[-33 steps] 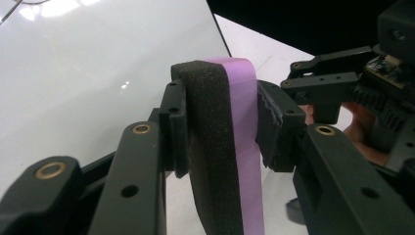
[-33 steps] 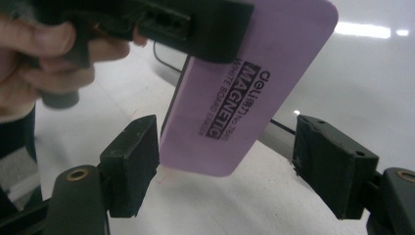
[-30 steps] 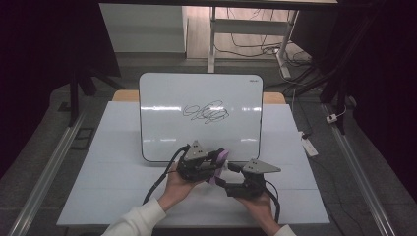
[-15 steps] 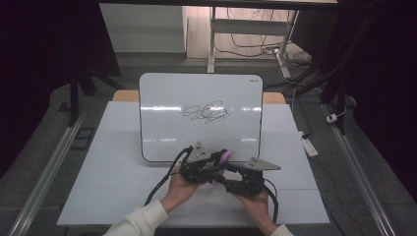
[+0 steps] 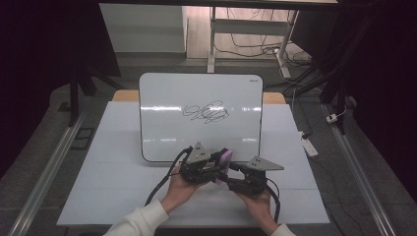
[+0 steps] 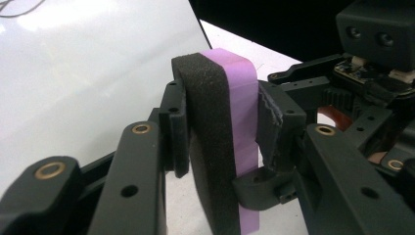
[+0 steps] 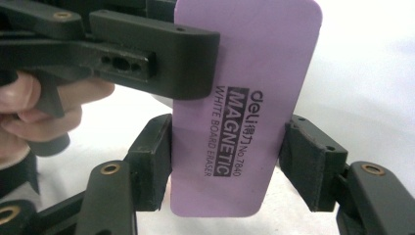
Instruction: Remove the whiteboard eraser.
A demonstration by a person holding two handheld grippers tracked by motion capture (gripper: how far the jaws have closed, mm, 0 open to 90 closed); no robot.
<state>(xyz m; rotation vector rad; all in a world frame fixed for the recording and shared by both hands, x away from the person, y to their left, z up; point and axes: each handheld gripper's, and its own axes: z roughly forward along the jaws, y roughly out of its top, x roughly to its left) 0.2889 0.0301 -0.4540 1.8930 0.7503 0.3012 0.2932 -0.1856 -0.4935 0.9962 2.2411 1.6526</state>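
A purple whiteboard eraser [image 5: 224, 158] with a black foam face hangs just above the table, in front of the whiteboard [image 5: 162, 123]. My left gripper [image 5: 220, 164] is shut on it, one pad on the foam and one on the purple back [image 6: 242, 112]. My right gripper [image 5: 227, 178] comes in from the right. Its jaws have just been closing and now press on the eraser's two long edges [image 7: 244, 122]. The left gripper's finger [image 7: 161, 54] crosses the top of the eraser's printed face. A black scribble [image 5: 206, 112] marks the board.
The whiteboard lies on a white table top [image 5: 108, 162], whose front edge is close to the person's hands. Cables [image 5: 164, 179] trail from both grippers toward the person. Metal rails [image 5: 44, 172] run along the floor on both sides.
The right gripper's jaws went from wide open to closed on the eraser's edges. The left gripper kept its hold, and both hands stayed where they were.
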